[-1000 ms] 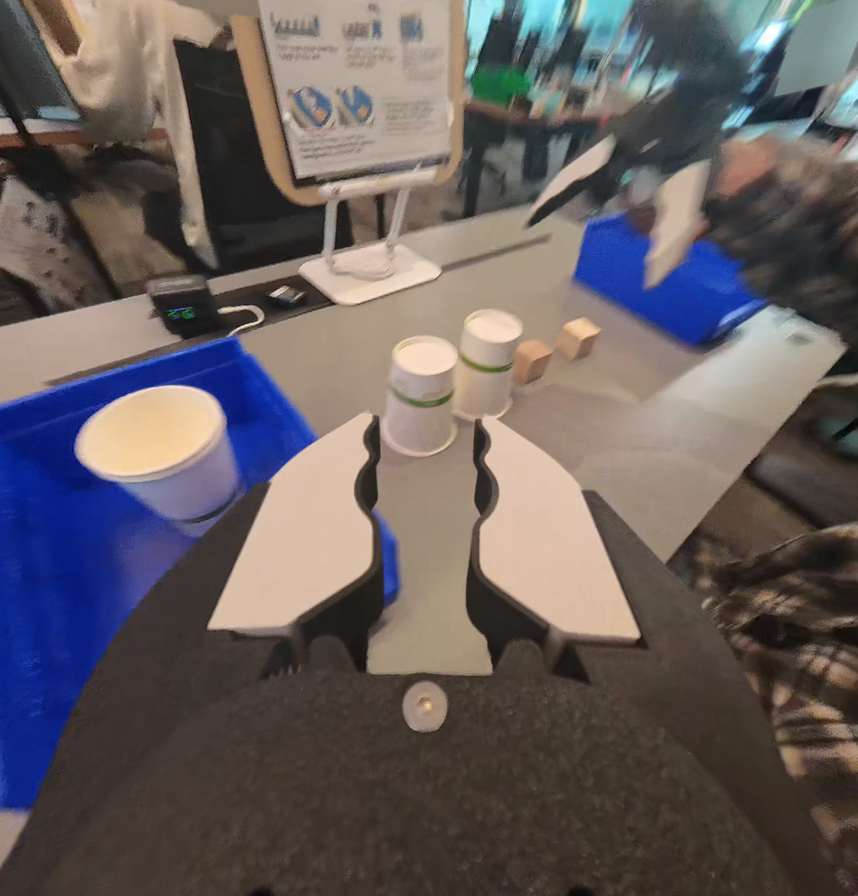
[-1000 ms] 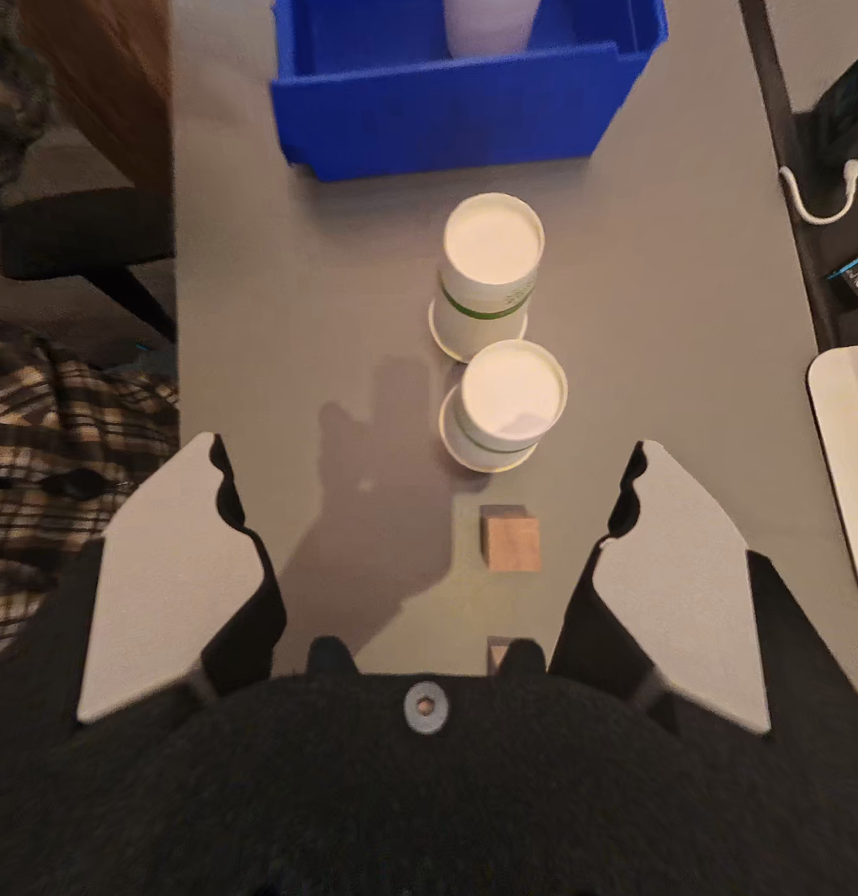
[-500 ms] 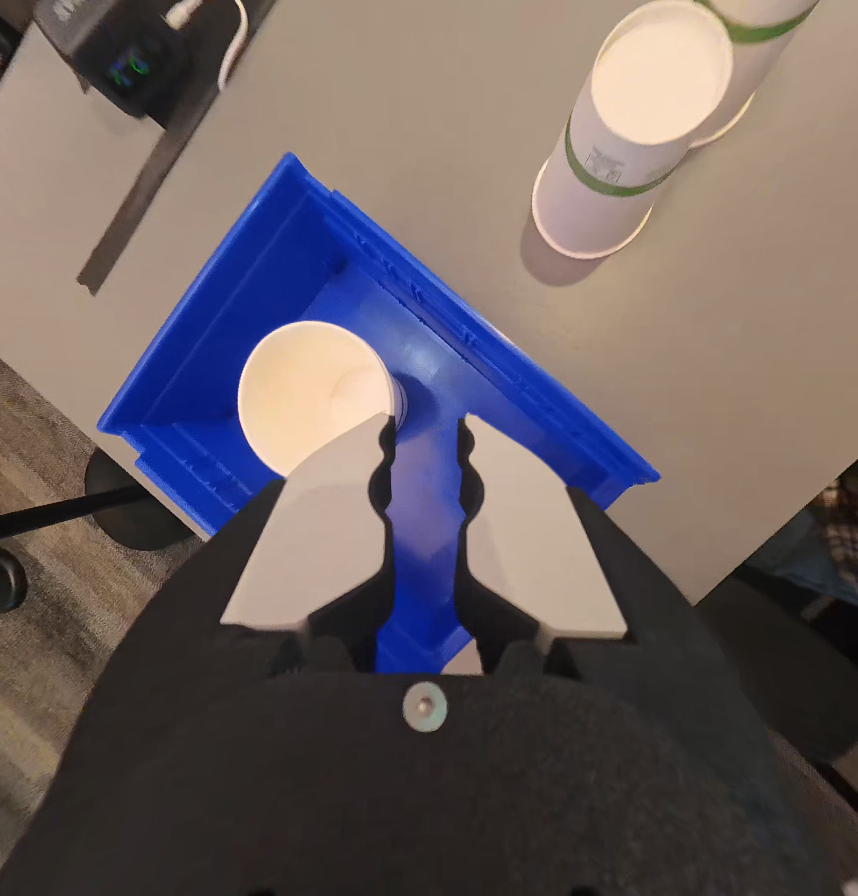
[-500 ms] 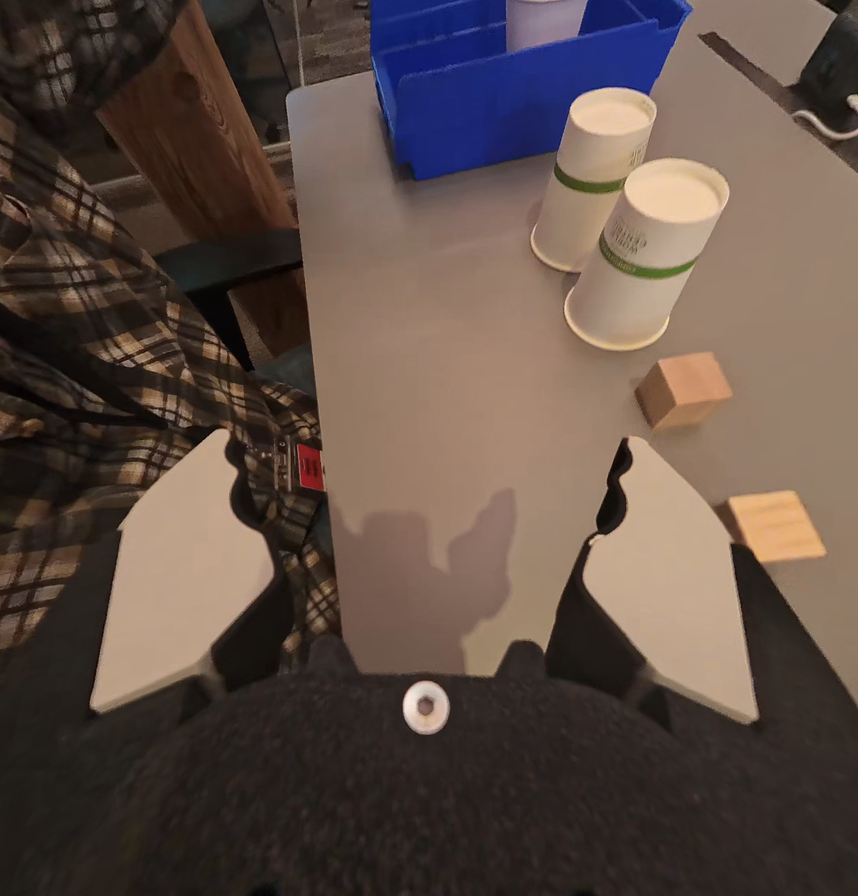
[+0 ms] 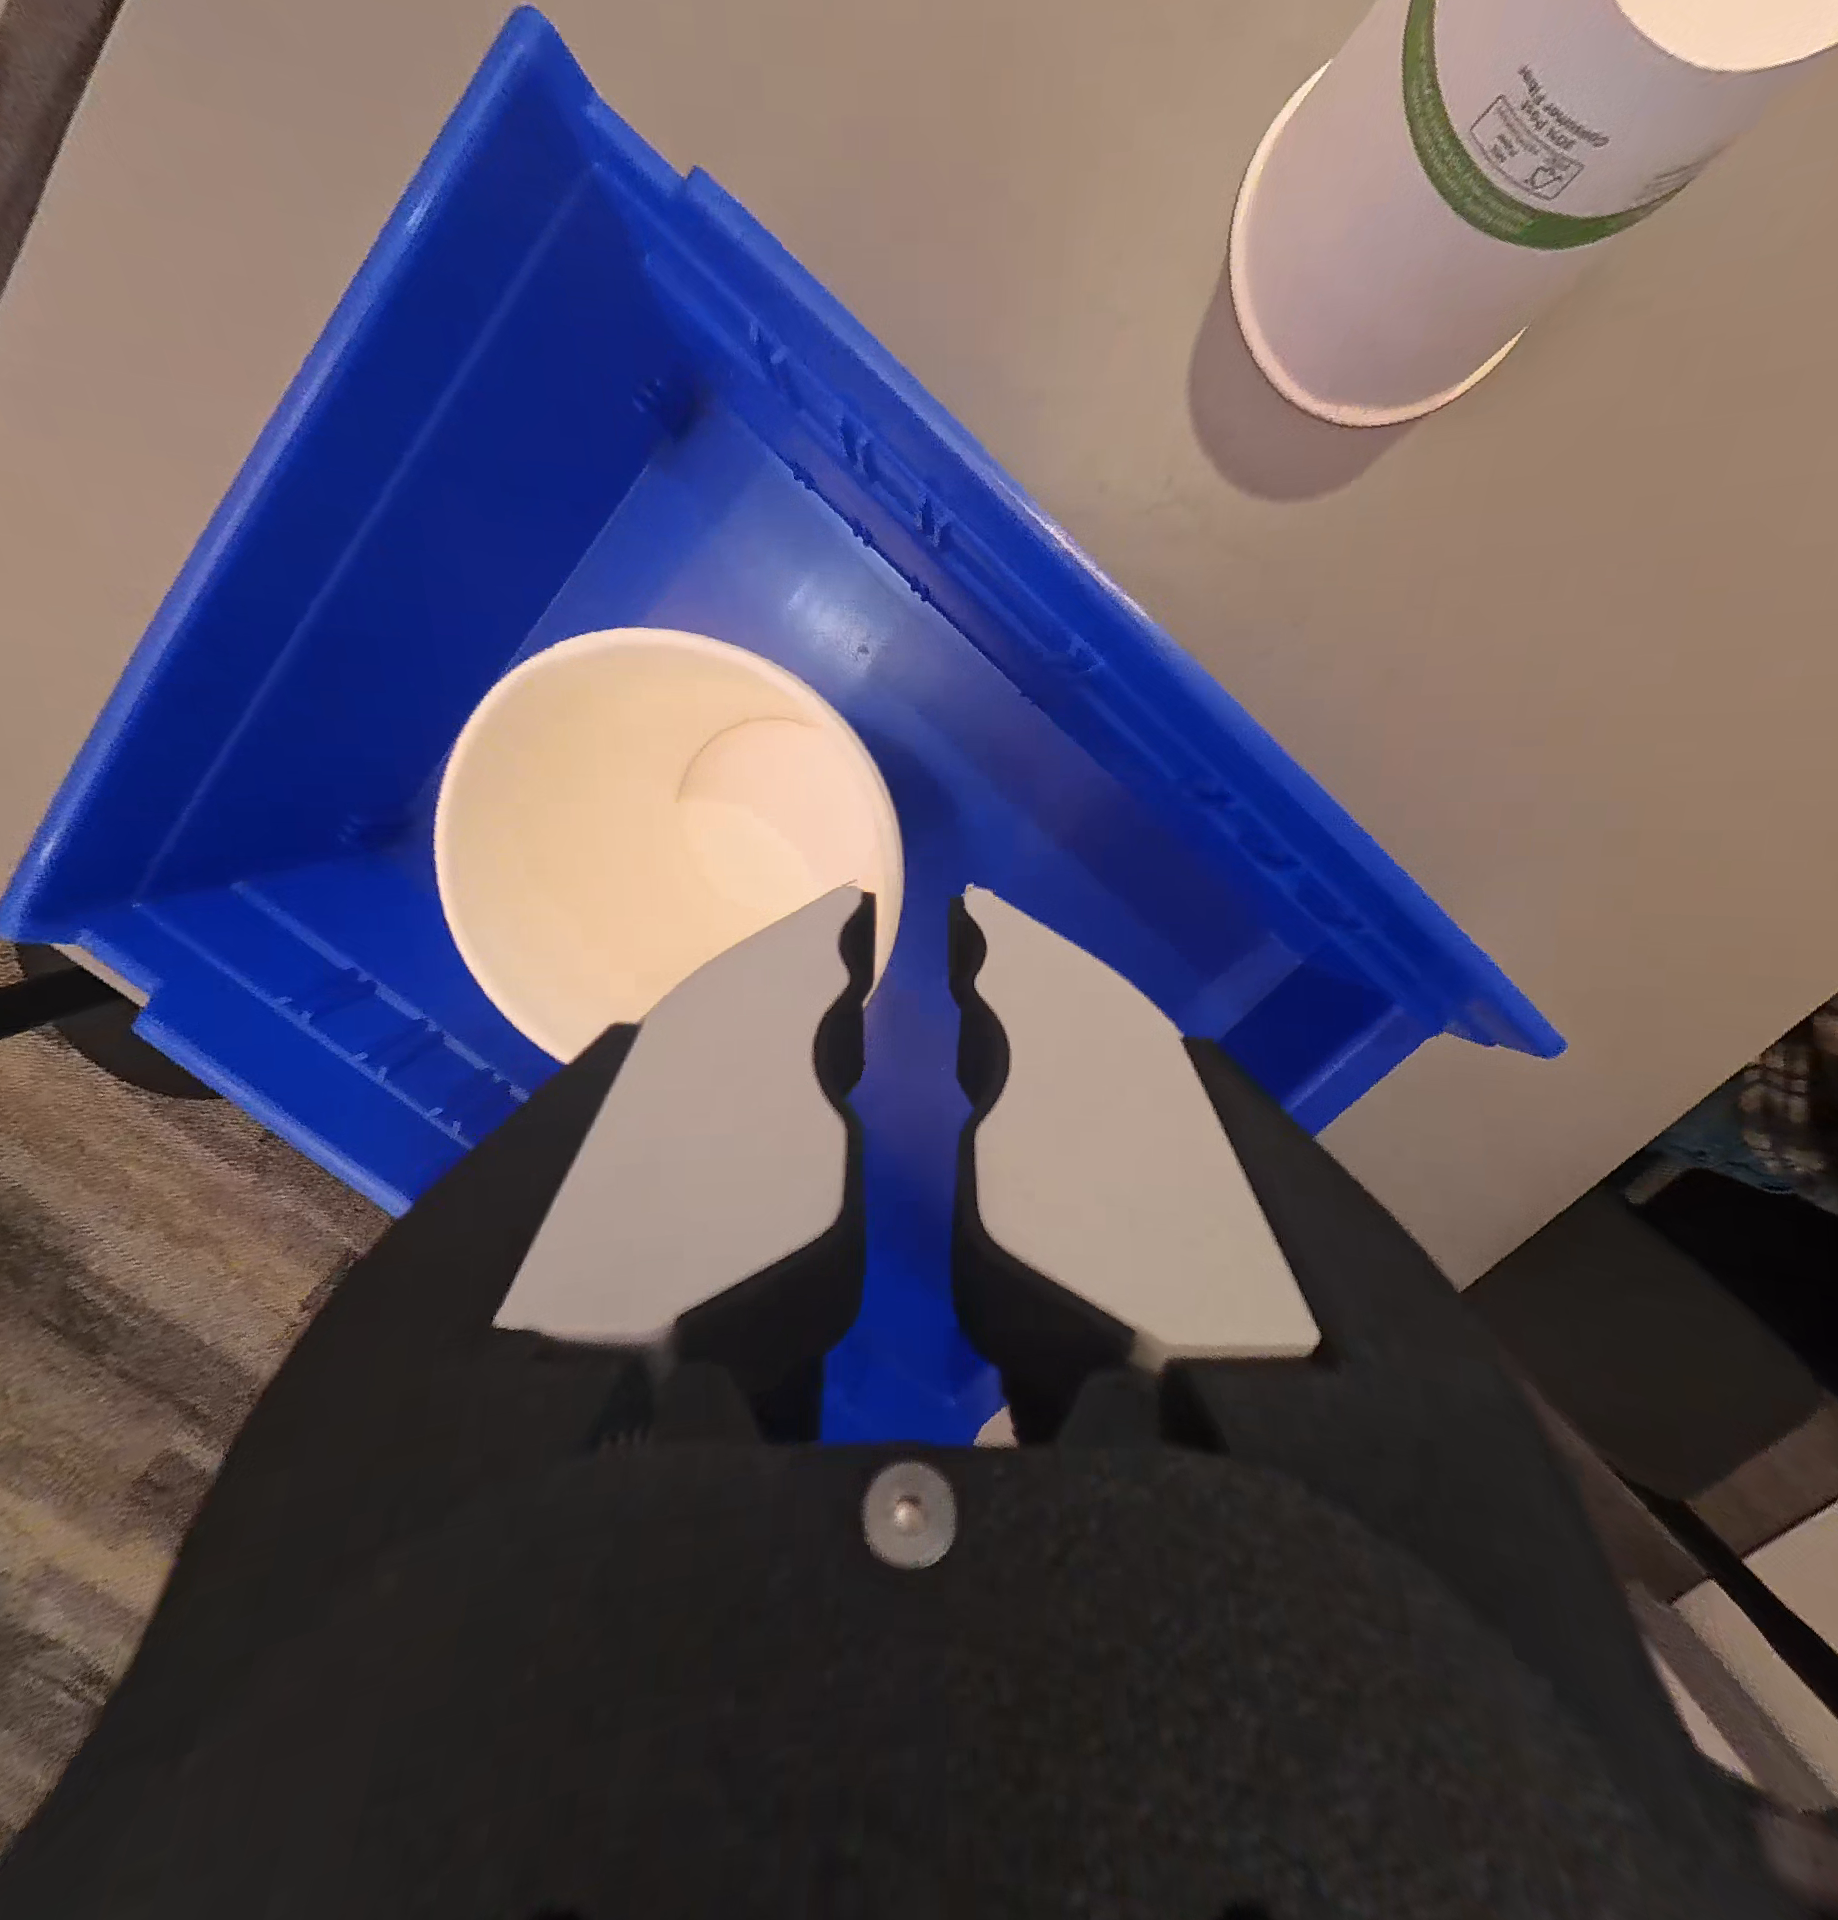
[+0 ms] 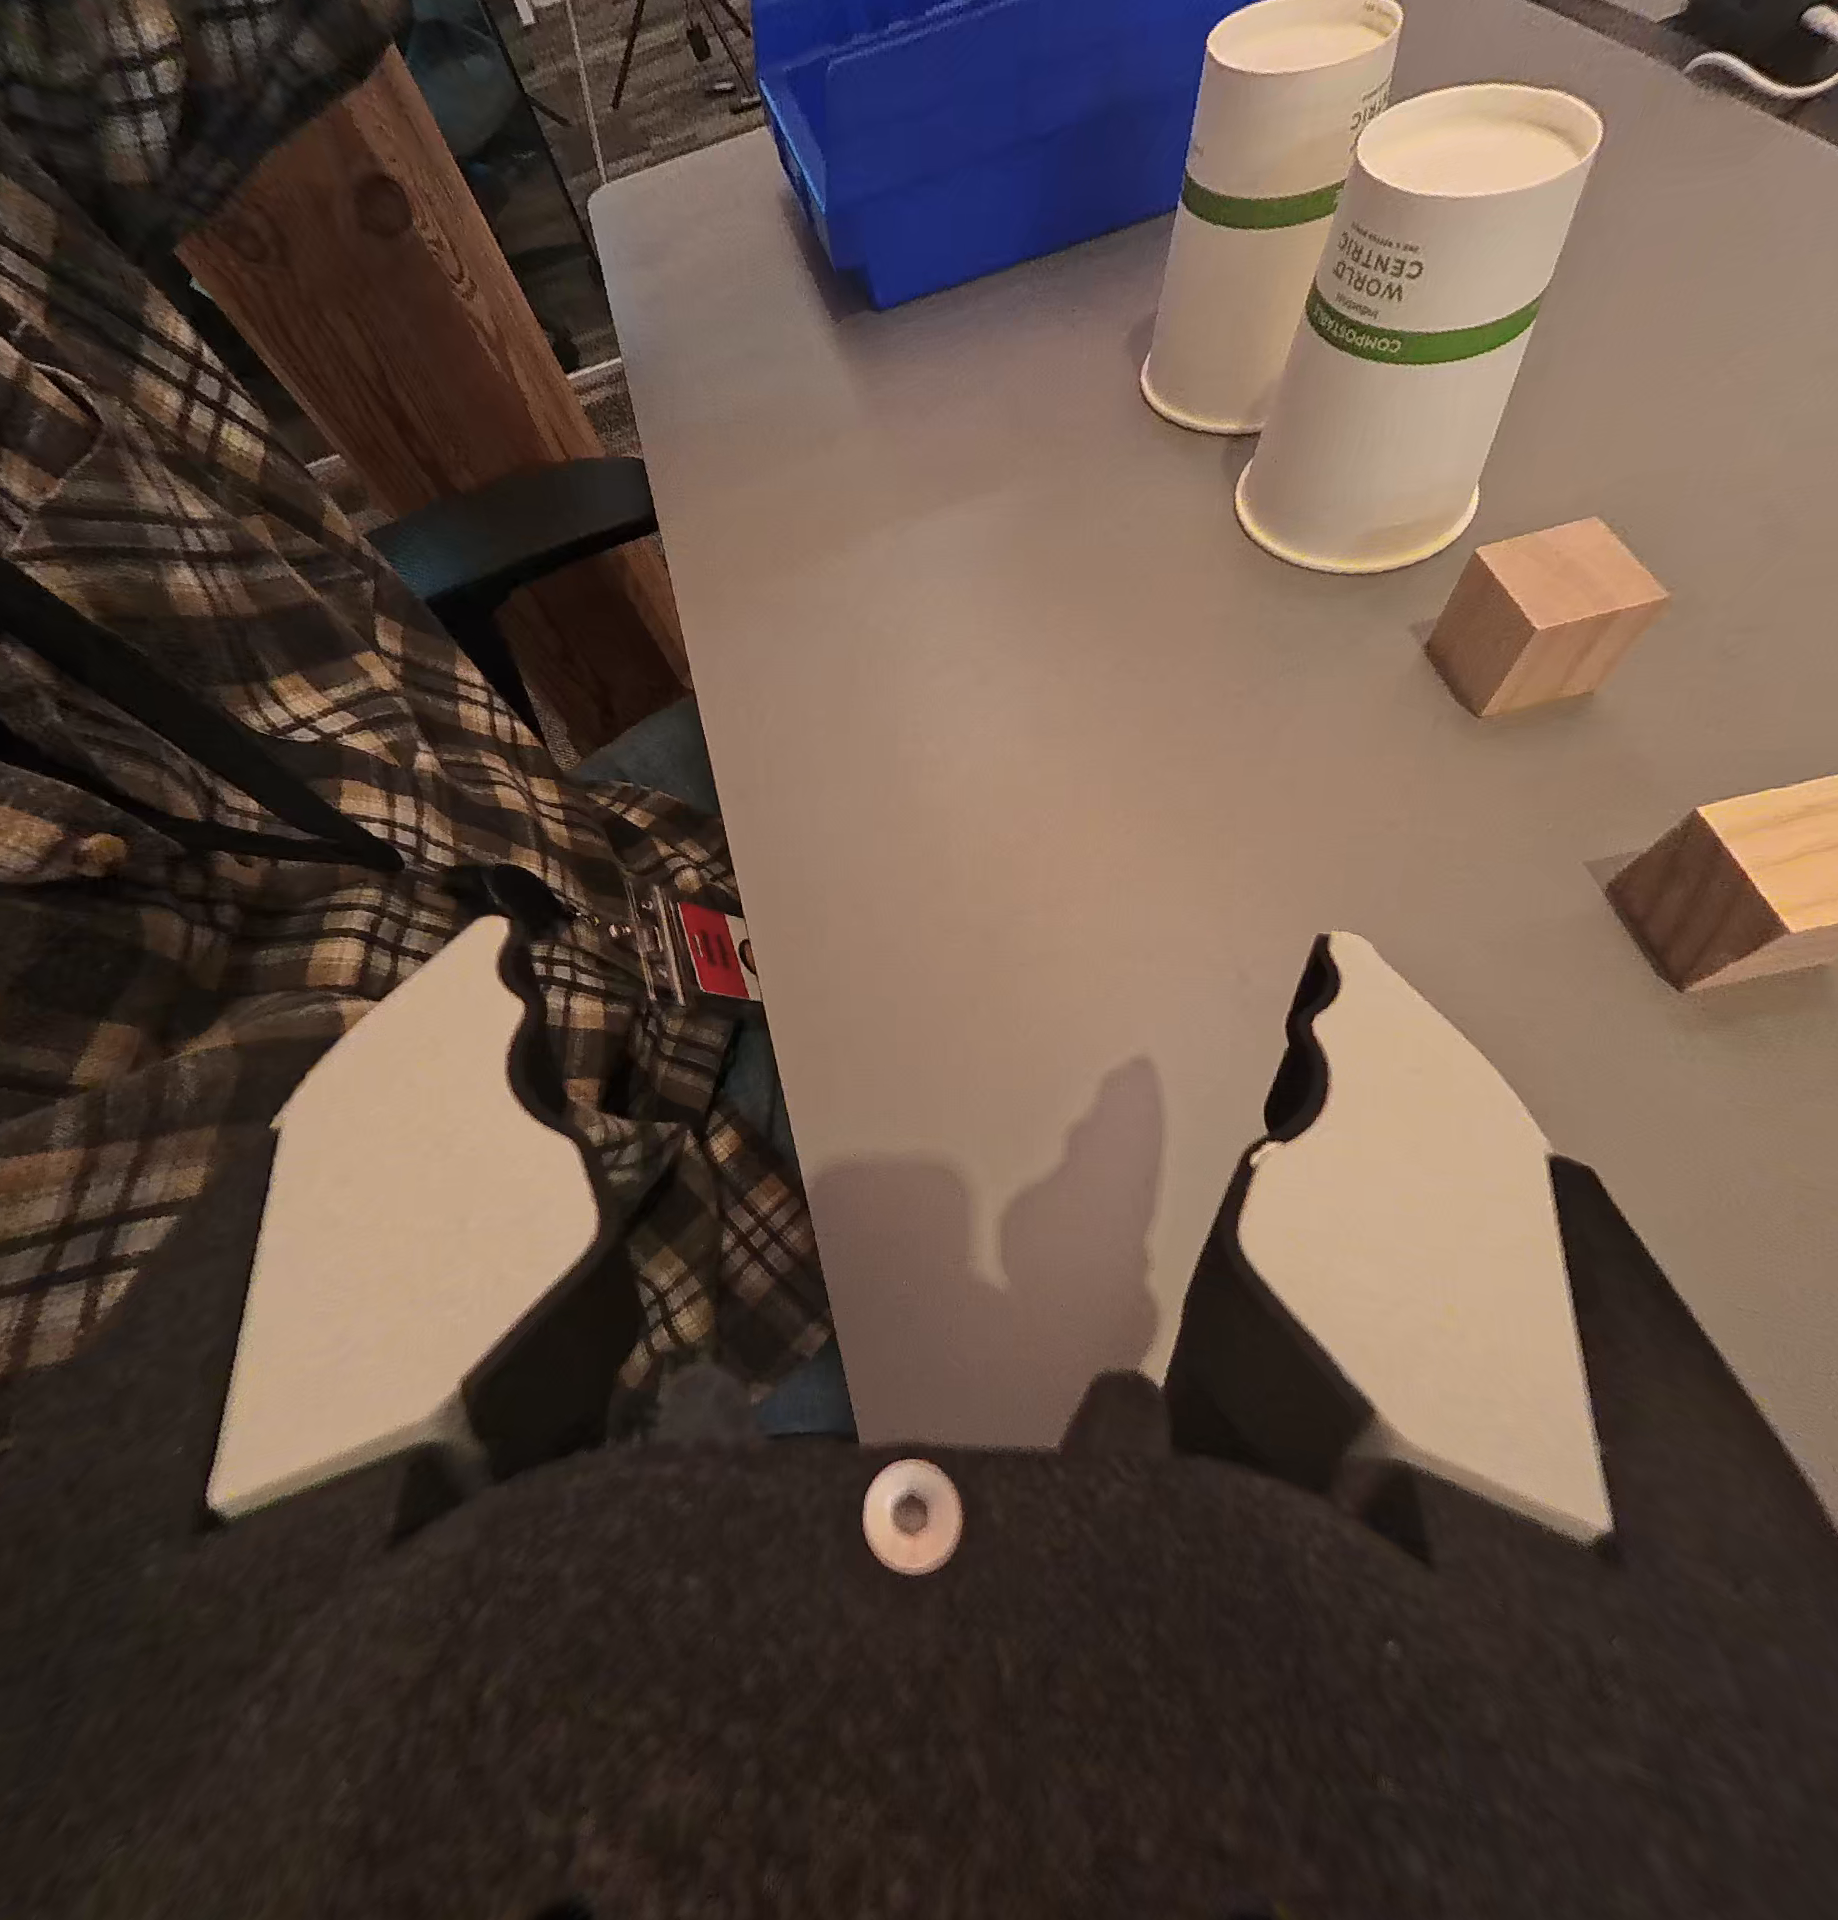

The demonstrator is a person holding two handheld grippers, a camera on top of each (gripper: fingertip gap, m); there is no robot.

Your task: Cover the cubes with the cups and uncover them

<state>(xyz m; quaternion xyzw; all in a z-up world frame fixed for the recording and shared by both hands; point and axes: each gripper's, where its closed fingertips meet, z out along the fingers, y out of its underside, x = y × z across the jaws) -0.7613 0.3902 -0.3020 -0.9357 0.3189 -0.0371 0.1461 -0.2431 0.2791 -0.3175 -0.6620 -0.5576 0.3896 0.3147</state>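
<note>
A white paper cup point(image 5: 645, 831) stands upright in a blue bin point(image 5: 375, 582). My left gripper point(image 5: 910, 904) hangs over it with a narrow gap between the jaws. One fingertip point(image 5: 790, 956) is over the cup's mouth and the other is outside its rim. Two white cups with green bands stand upside down on the grey table point(image 6: 998, 727): a far one point(image 6: 1268, 208) and a near one point(image 6: 1414, 343). One of them also shows in the left wrist view point(image 5: 1414, 208). Two wooden cubes point(image 6: 1538, 613) point(image 6: 1767, 883) lie bare beside them. My right gripper point(image 6: 915, 956) is wide open and empty over the table's near edge.
The blue bin point(image 6: 977, 135) sits at the table's far end in the right wrist view. A person's plaid shirt point(image 6: 219, 623), a wooden post point(image 6: 406, 312) and a black chair arm point(image 6: 520, 520) are left of the table. Floor shows past the table edge point(image 5: 115, 1351).
My left gripper has come down closer to the cup in the bin and its jaws have narrowed. My right gripper has drawn back a little toward the table's near edge, still wide open.
</note>
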